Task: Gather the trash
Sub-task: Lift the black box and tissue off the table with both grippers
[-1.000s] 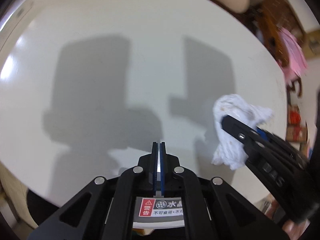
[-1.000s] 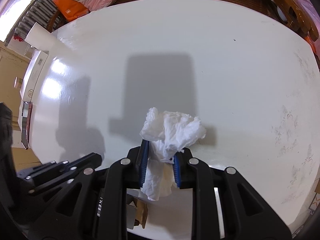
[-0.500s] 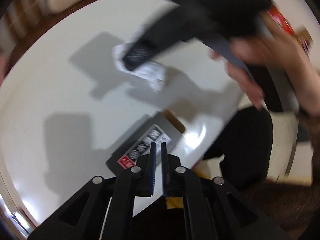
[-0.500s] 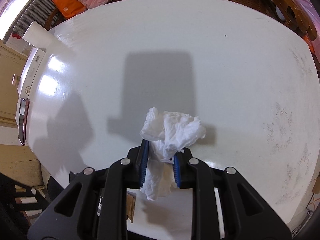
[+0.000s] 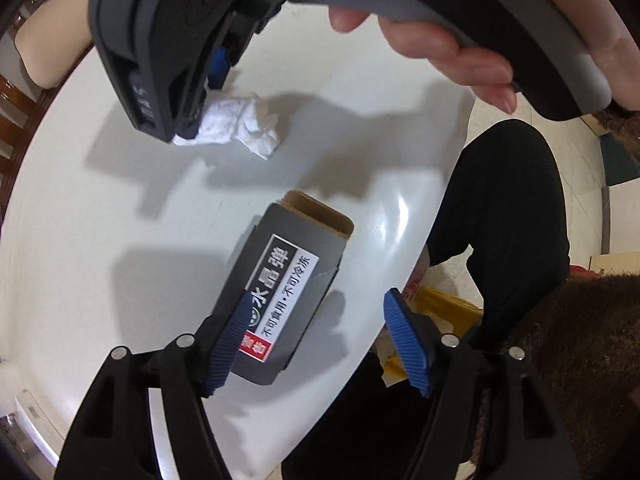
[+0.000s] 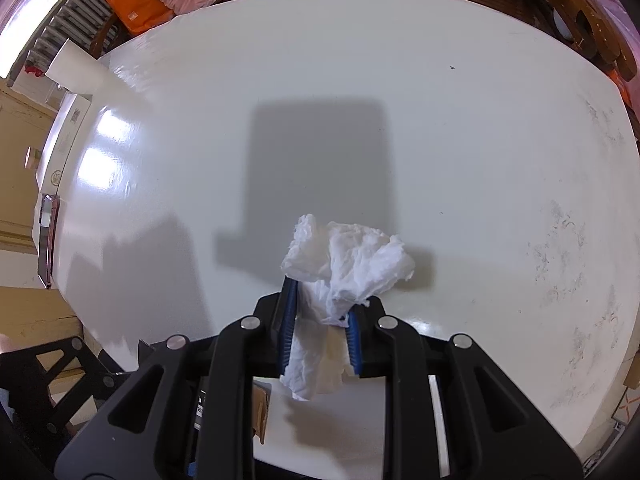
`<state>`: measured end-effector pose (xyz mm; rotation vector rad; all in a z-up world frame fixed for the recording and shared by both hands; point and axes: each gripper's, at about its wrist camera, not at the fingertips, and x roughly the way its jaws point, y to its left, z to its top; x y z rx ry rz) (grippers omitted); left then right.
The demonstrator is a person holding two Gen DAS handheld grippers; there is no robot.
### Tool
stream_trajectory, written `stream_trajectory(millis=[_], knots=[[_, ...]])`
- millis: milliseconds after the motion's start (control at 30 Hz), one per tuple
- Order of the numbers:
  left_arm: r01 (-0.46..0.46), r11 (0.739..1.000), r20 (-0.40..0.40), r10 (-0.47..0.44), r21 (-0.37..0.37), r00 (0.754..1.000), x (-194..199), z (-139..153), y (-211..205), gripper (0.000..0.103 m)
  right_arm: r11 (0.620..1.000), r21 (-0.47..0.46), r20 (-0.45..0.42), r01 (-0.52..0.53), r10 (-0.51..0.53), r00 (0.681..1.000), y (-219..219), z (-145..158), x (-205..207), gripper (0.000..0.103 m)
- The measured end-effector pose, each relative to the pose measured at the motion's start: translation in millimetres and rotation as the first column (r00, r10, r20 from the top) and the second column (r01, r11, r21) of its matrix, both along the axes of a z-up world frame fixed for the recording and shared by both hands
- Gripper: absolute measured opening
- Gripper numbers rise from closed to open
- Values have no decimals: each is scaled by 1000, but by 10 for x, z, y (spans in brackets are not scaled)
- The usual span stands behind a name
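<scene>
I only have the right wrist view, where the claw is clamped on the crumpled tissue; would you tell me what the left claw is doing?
Observer: The left claw is open, its jaws having just spread, nothing gripped.
Operator: What lies under it?
Observer: A grey flattened carton with a printed label, lying on the white table; the left blue pad overlaps its edge.
Operator: Is the carton near the table edge?
Observer: Yes, close to the rim nearest the person's dark clothing.
</scene>
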<state>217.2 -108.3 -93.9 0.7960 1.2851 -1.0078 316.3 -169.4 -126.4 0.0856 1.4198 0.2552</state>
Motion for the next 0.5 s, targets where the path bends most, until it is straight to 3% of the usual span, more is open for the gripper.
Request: stream_trajectory(millis=[133, 233, 367, 500], knots=[[43, 999, 25, -43, 22, 999, -102, -33, 80, 84, 1000, 4, -2, -2, 2, 1000, -6, -4, 2, 22], [80, 995, 47, -83, 67, 995, -130, -120, 57, 84, 1000, 9, -3, -7, 7, 1000, -17, -9, 5, 23], [51, 998, 25, -52, 40, 998, -59, -165, 43, 85, 1000, 12, -4, -10, 10, 1000, -39, -20, 10, 23], [46, 995, 12, -47, 84, 999, 1, -292, 35, 85, 1000, 11, -5, -16, 16, 1000, -44, -18, 12, 23]])
